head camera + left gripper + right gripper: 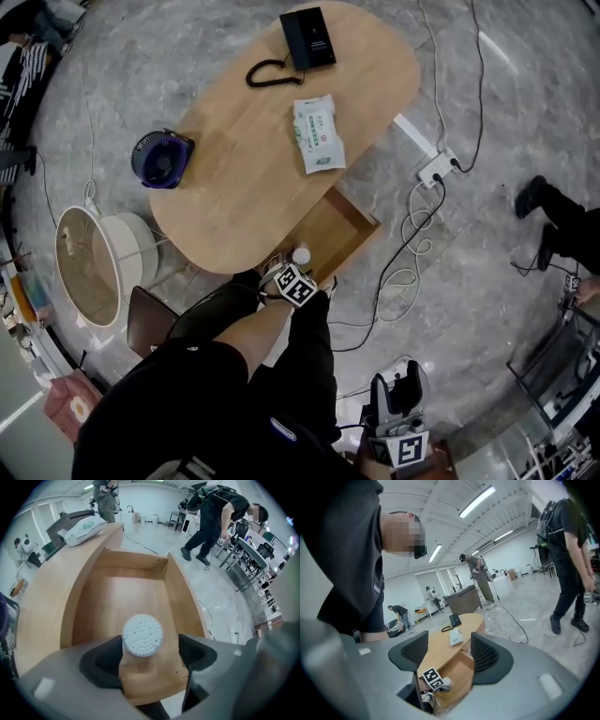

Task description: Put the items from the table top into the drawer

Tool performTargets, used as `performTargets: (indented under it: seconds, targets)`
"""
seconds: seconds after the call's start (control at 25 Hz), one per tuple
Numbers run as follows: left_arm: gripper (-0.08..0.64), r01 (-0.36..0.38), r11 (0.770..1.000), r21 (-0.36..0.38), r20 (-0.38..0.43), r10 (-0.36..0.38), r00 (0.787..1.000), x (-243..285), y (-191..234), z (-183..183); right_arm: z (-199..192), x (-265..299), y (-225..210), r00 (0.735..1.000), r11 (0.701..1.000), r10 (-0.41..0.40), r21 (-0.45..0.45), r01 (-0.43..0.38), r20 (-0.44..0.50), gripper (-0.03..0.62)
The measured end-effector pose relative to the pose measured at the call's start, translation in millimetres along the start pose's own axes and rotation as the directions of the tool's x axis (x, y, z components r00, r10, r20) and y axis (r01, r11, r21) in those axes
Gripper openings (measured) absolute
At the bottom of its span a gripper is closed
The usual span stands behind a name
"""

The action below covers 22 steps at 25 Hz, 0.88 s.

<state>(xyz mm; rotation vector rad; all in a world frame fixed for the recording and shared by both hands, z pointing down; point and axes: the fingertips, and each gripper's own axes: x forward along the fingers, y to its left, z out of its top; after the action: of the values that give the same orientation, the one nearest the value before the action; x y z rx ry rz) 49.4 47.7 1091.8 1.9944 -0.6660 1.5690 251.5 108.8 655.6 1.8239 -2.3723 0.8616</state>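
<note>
The wooden drawer [330, 232] stands pulled out from under the oval table [244, 178]; its inside [126, 592] looks bare. My left gripper [298, 262] is at the drawer's front, shut on its white round knob [142, 634]. On the table top lie a white-green wipes pack [319, 133], a black desk phone [307, 37] with a coiled cord, and a blue fan [161, 159] at the left edge. My right gripper [398, 403] hangs low by my leg, away from the table, open and empty [445, 656]. From there I see the table [440, 648] and wipes pack [455, 637].
A white round basket [98, 262] stands on the floor left of the table. A power strip [436, 169] and loose cables [403, 272] lie on the floor right of the drawer. A person's feet [548, 211] are at the far right; other people stand further off.
</note>
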Motion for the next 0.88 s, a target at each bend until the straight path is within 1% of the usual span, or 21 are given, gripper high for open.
performTargets:
  seconds: [0.16, 0.32, 0.44, 0.52, 0.6, 0.68, 0.8, 0.88]
  targets:
    - [0.368, 0.021, 1.0, 0.012, 0.002, -0.021, 1.0, -19, -9, 2, 12, 2, 8, 1.0, 1.0, 0.015, -0.001, -0.015, 0.021, 0.293]
    - [0.368, 0.049, 0.997, 0.059, -0.017, -0.048, 0.999, -58, -21, -4, 40, -4, 26, 0.998, 0.999, 0.036, -0.007, -0.036, 0.043, 0.293]
    - [0.368, 0.049, 0.988, 0.145, 0.017, -0.053, 0.998, -92, -22, 13, 64, -5, 36, 0.995, 0.997, 0.069, -0.023, -0.068, 0.076, 0.293]
    - [0.367, 0.04, 0.976, 0.212, 0.04, -0.049, 0.998, -117, -19, 26, 81, -4, 45, 0.99, 0.995, 0.093, -0.034, -0.09, 0.105, 0.293]
    - [0.367, 0.033, 0.965, 0.26, 0.059, -0.05, 0.997, -142, -15, 35, 95, -3, 58, 0.985, 0.991, 0.13, -0.047, -0.126, 0.116, 0.293]
    - [0.367, 0.017, 0.958, 0.288, 0.079, -0.042, 0.996, -168, -8, 43, 102, 0, 73, 0.978, 0.982, 0.184, -0.066, -0.179, 0.097, 0.293]
    - [0.367, -0.009, 0.958, 0.285, 0.105, -0.022, 0.994, -207, 4, 57, 109, 6, 89, 0.97, 0.967, 0.238, -0.107, -0.231, 0.055, 0.295]
    - [0.367, -0.028, 0.957, 0.288, 0.127, -0.009, 0.992, -227, 11, 69, 117, 10, 97, 0.963, 0.957, 0.265, -0.133, -0.257, 0.042, 0.295]
